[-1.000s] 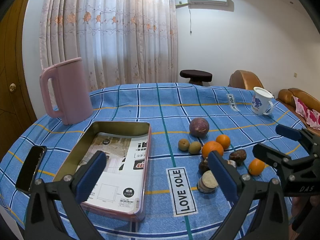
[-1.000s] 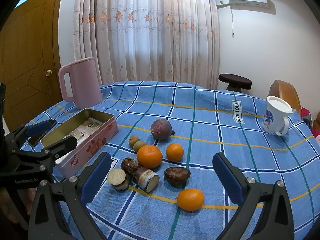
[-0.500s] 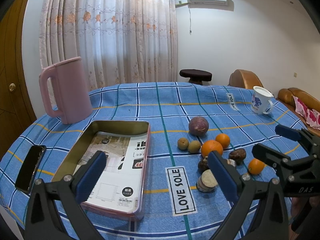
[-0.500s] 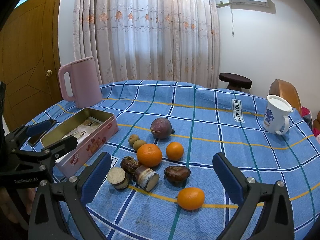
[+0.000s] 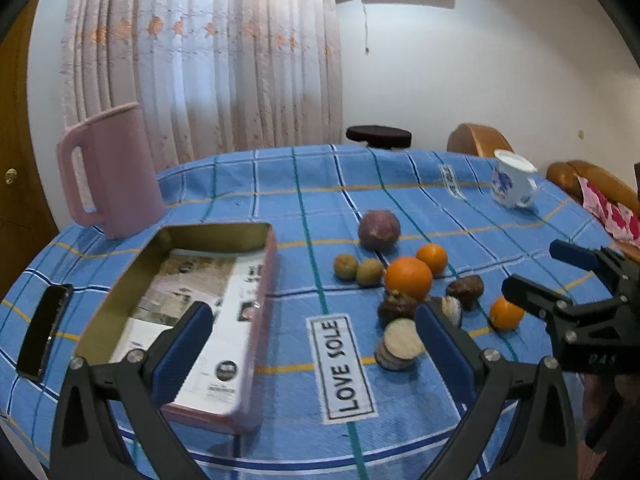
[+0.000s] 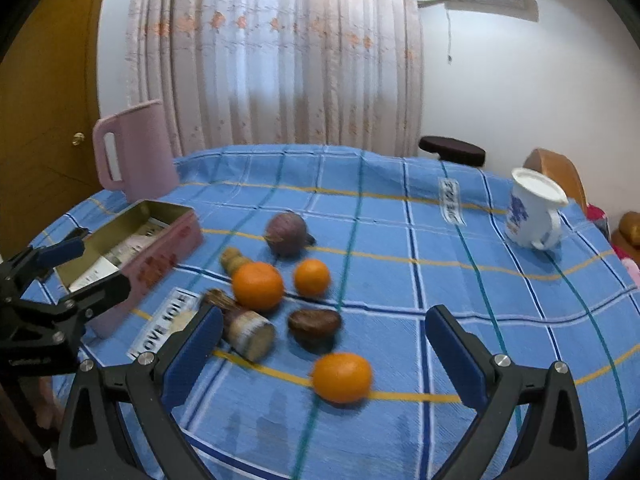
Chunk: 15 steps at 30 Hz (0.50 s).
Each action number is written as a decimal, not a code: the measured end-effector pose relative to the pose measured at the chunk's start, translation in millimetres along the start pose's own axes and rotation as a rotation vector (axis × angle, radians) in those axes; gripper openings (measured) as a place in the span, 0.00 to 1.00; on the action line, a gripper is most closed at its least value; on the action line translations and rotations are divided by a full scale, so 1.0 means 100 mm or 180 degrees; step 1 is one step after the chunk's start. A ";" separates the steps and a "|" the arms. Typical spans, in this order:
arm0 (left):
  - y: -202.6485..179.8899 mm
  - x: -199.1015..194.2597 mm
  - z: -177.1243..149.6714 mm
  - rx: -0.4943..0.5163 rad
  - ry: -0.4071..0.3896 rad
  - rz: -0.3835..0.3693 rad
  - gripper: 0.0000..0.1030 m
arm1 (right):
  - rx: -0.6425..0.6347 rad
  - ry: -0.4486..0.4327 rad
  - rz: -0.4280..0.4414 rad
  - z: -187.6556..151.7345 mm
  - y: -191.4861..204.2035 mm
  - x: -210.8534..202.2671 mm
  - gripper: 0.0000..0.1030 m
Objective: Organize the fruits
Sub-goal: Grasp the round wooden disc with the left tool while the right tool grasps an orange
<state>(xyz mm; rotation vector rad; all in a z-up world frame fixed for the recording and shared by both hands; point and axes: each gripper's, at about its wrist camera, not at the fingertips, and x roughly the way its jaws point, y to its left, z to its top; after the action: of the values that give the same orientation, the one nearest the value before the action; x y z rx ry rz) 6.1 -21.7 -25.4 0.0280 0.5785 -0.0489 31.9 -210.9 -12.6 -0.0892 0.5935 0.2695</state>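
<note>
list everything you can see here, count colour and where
oranges: 3, orange, mid-table in the fruit cluster
purple round fruit: 1, behind the oranges
small brownish-green fruits: 2, left of the oranges
dark brown fruit: 1, between the oranges
cut brown stem pieces: several, near edge of the cluster
tin box: 1, pink, open, left
jug: 1, pink, far left
mug: 1, white and blue, far right
phone: 1, black, left edge
tablecloth: 1, blue check
left gripper: jaws open
right gripper: jaws open
</note>
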 end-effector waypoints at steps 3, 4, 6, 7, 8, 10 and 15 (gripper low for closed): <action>-0.13 0.05 -0.05 0.0096 0.0045 -0.0070 0.99 | 0.0067 0.0070 -0.0067 -0.07 -0.13 0.06 0.99; -0.19 0.07 -0.06 0.0142 0.0054 -0.0104 0.99 | 0.0086 0.0102 -0.0093 -0.08 -0.16 0.08 0.98; -0.26 0.12 -0.08 0.0212 0.0098 -0.0141 0.95 | 0.0105 0.0164 -0.0098 -0.11 -0.21 0.12 0.96; -0.29 0.15 -0.09 0.0231 0.0129 -0.0187 0.93 | 0.0107 0.0190 -0.0087 -0.12 -0.22 0.13 0.93; -0.31 0.19 -0.09 0.0240 0.0169 -0.0215 0.89 | 0.0098 0.0230 -0.0095 -0.14 -0.23 0.15 0.86; -0.33 0.28 -0.11 0.0242 0.0297 -0.0272 0.77 | 0.0087 0.0311 -0.0086 -0.16 -0.24 0.21 0.77; -0.37 0.40 -0.09 0.0222 0.0472 -0.0469 0.68 | 0.0024 0.0467 -0.0026 -0.18 -0.21 0.31 0.72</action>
<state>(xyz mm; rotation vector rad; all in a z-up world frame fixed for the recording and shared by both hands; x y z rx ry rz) 32.4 -59.6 -55.5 0.0572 0.7262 -0.2115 52.6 -227.1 -44.5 -0.1049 0.7397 0.2540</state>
